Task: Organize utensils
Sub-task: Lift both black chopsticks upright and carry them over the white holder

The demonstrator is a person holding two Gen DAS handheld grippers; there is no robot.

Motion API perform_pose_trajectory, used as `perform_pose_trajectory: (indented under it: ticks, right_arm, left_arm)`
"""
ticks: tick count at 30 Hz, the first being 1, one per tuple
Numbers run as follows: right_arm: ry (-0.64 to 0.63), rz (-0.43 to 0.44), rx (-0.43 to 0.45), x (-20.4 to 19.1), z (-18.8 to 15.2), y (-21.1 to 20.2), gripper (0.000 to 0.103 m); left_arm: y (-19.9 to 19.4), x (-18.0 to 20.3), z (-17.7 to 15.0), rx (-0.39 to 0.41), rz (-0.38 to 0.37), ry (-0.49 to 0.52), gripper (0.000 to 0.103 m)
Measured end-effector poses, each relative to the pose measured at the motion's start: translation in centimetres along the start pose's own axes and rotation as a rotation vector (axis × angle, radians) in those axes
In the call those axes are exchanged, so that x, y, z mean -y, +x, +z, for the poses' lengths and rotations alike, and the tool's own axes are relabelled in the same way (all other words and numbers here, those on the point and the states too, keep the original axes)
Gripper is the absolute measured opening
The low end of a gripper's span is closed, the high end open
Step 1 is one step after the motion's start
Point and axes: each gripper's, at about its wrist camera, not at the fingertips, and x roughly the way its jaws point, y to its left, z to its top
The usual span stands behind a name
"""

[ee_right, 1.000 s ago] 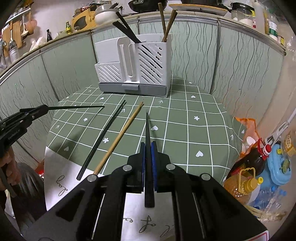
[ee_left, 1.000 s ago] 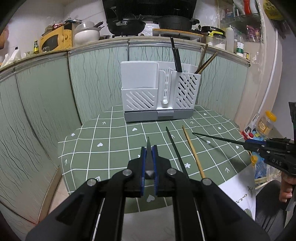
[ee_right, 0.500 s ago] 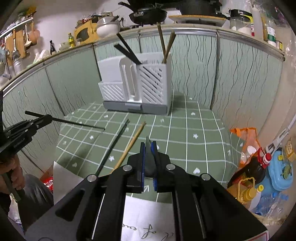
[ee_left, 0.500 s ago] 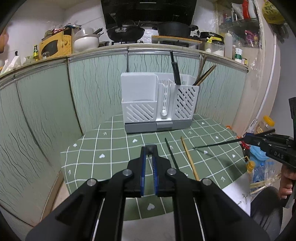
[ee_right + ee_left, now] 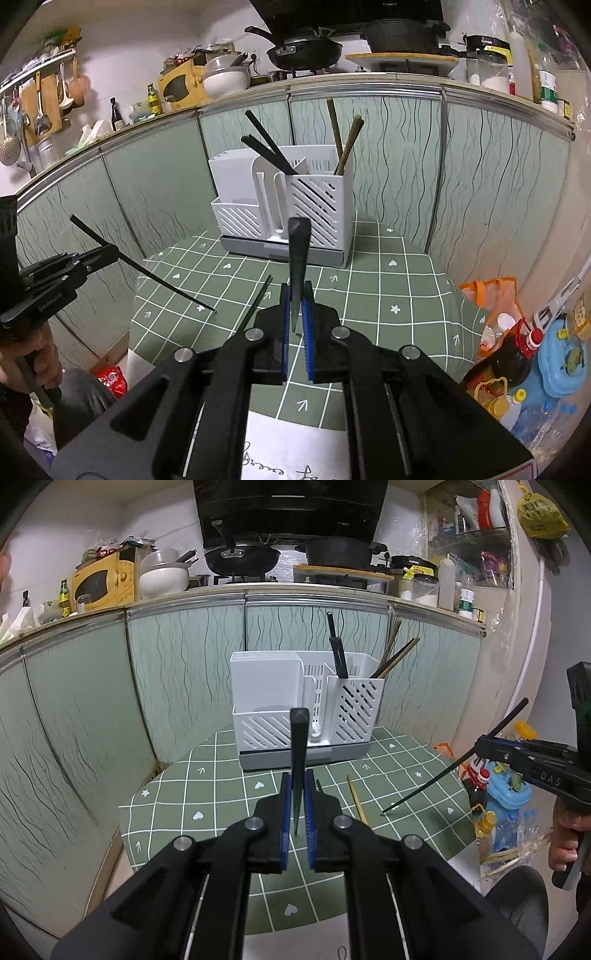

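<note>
My left gripper (image 5: pixel 295 786) is shut on a black chopstick (image 5: pixel 298 746), held above the table with its thick end toward the camera. My right gripper (image 5: pixel 294 299) is shut on another black chopstick (image 5: pixel 297 254), also in the air. Each shows in the other's view: the right gripper (image 5: pixel 480 747) with its slanting stick (image 5: pixel 454 764), the left gripper (image 5: pixel 110 253) with its stick (image 5: pixel 147 269). A wooden chopstick (image 5: pixel 356 799) and a black one (image 5: pixel 256 302) lie on the cloth. The white utensil holder (image 5: pixel 306 709) (image 5: pixel 284 206) stands at the back with black and wooden chopsticks in its right compartment.
A green checked cloth (image 5: pixel 207 797) covers the small round table, which green cabinet fronts (image 5: pixel 177 672) enclose behind. A white paper (image 5: pixel 280 443) lies at the near edge. Bottles and bags (image 5: pixel 517 354) crowd the floor on the right. A hand (image 5: pixel 565 842) grips the right tool.
Both grippers have risen, each with its black chopstick, so the table looks farther below. The held sticks now slant upward. The two chopsticks on the cloth have not moved.
</note>
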Motion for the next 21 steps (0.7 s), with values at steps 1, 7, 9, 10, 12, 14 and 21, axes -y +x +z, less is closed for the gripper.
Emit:
perform_pose_trajectory:
  ticks: [1, 7, 9, 10, 12, 14, 21]
  right_arm:
    - [-0.005, -0.001, 0.003, 0.0, 0.2, -0.1, 0.006]
    - [-0.021, -0.005, 0.023, -0.1, 1.7, -1.1, 0.006]
    - [-0.025, -0.008, 0.035, -0.1, 2.6, -1.6, 0.006]
    - [-0.028, -0.009, 0.041, 0.0, 3.1, -1.8, 0.006]
    - [-0.032, -0.008, 0.055, -0.1, 4.3, -2.3, 0.006]
    - [-0.039, -0.008, 0.068, -0.1, 5.6, -2.7, 0.006]
    - [-0.066, -0.011, 0.103, -0.2, 10.2, -3.7, 0.006]
  left_arm:
    - [0.0, 0.1, 0.3, -0.001, -0.008, 0.003, 0.006]
    - [-0.2, 0.8, 1.9, 0.007, -0.041, 0.028, 0.006]
    - [-0.5, 1.1, 2.7, 0.02, -0.044, 0.04, 0.006]
    - [-0.5, 1.3, 3.2, 0.026, -0.047, 0.044, 0.006]
    - [-0.6, 1.7, 4.3, 0.042, -0.046, 0.055, 0.006]
    - [-0.5, 1.9, 5.5, 0.051, -0.047, 0.057, 0.006]
    - [0.4, 2.5, 9.4, 0.064, -0.094, 0.031, 0.006]
